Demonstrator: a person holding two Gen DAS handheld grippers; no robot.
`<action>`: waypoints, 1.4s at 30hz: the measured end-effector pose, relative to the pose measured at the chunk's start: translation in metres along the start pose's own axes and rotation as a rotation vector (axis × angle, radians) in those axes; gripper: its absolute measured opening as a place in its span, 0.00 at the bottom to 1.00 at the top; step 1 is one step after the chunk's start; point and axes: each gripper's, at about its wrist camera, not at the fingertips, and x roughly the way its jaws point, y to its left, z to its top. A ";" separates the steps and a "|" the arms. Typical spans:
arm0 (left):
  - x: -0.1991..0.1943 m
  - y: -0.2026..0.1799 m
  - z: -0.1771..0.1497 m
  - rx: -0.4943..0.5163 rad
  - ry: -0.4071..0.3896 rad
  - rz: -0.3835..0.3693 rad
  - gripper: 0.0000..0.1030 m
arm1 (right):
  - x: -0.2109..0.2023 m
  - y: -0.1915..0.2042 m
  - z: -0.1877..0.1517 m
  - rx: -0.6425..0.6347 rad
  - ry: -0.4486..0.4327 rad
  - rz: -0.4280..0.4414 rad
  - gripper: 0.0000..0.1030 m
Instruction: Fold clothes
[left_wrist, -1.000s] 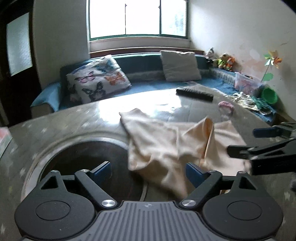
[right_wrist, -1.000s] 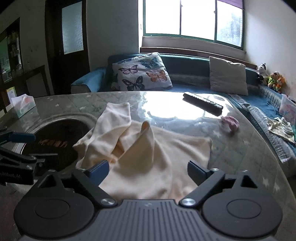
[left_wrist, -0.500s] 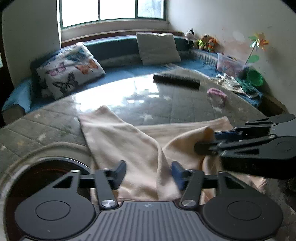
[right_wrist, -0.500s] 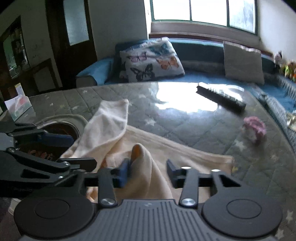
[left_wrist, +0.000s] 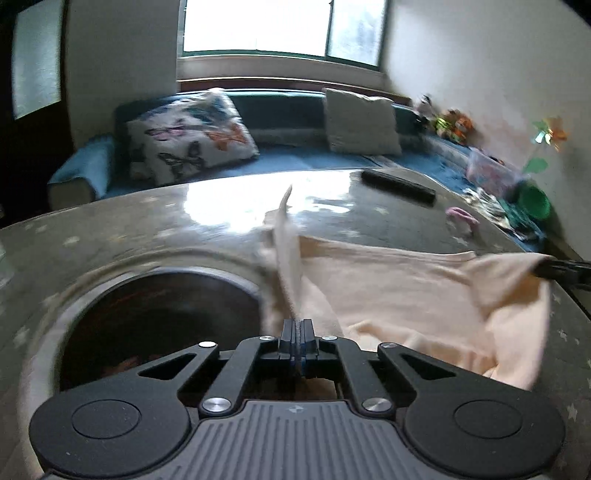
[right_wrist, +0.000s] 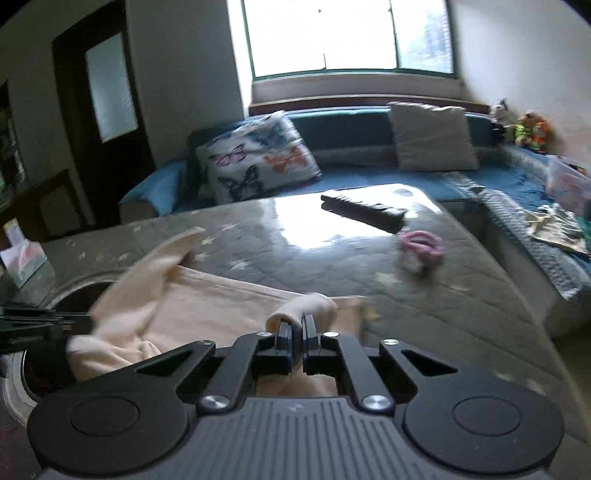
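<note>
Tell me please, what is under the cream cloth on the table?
The cream cloth lies on the grey starred table cover, and its left edge reaches the round dark opening. Whatever else lies beneath it is hidden.

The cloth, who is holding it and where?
Both grippers: the left gripper pinches one edge of the cloth, the right gripper pinches a fold at its other side.

Black claw (left_wrist: 296, 328) linkages, silver screws, blue pads, ribbed grey housing.
</note>
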 end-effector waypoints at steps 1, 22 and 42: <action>-0.008 0.006 -0.004 -0.013 -0.001 0.009 0.02 | -0.009 -0.006 -0.004 0.010 -0.007 -0.013 0.04; -0.086 0.023 -0.079 -0.010 0.066 0.030 0.14 | -0.095 -0.074 -0.092 0.179 0.079 -0.256 0.21; 0.056 -0.055 -0.006 0.199 0.069 -0.040 0.39 | -0.044 -0.070 -0.087 0.058 0.153 -0.178 0.30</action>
